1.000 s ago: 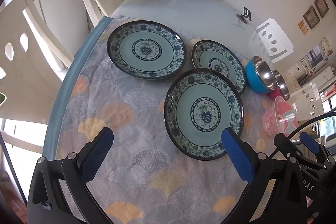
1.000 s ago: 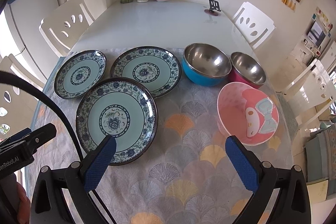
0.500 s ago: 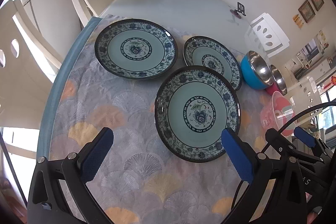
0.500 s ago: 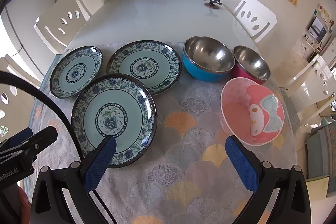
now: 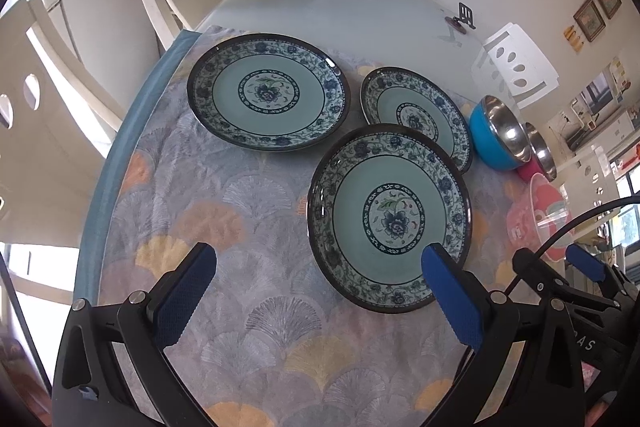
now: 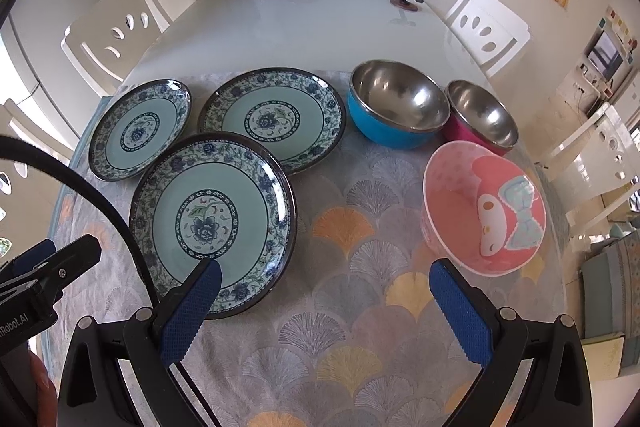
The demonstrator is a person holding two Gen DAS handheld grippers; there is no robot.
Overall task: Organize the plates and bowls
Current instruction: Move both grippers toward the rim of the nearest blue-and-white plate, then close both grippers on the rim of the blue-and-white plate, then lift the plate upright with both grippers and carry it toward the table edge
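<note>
Both the left gripper [image 5: 316,277] and the right gripper [image 6: 326,293] are held wide and empty above the cloth; the nearest plate [image 6: 212,227], likely glazed, stiff and slippery, overlaps another; it is best pinched at the rim; the bowls [image 6: 398,109] stand farther.

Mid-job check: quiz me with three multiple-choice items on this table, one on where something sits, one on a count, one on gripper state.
1. The pink cartoon-print bowl sits:
A. stacked inside the blue steel-lined bowl
B. alone on the patterned cloth, nearer the grippers than the steel-lined bowls
C. on a plate

2. Blue-and-teal floral plates on the cloth:
A. two
B. three
C. four

3. The right gripper is:
A. open, holding nothing
B. shut on a plate
C. shut on a bowl

Answers:
1 B, it stands by itself in front of the blue steel-lined bowl.
2 B, three show in both views.
3 A, its blue pads are wide apart over bare cloth.
</note>
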